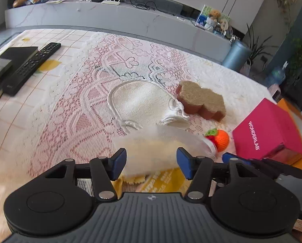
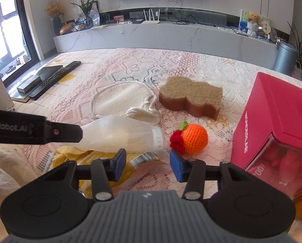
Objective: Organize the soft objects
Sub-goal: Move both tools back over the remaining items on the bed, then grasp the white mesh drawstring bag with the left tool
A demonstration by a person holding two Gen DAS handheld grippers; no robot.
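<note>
1. Broadly, the soft things lie on the lace tablecloth (image 2: pixel 130 64) beside a pink box (image 2: pixel 276 113). The largest is the cream terry mitt (image 2: pixel 118 99), flat at the middle of the cloth with a corded edge. It looks limp and light, so it will likely sag; I would pinch it at the bunched cuff nearest the grippers.
2. Next is the brown sponge (image 2: pixel 191 95), just beyond the mitt's cuff. It looks springy and thick enough to squeeze across its narrow waist without slipping.
3. The white mesh pouf (image 2: pixel 120 135) sits between the fingers of the left gripper (image 1: pixel 151 160). The pads stand wide on either side, and whether they press it I cannot tell, as it is blurred there. It seems airy and crushable; a firm mid-body grip should do.
4. The orange crochet ball (image 2: pixel 193 138), near the box, is smallest: round, soft, and apt to roll. The right gripper (image 2: pixel 147 163) hangs spread and empty just short of it.
</note>
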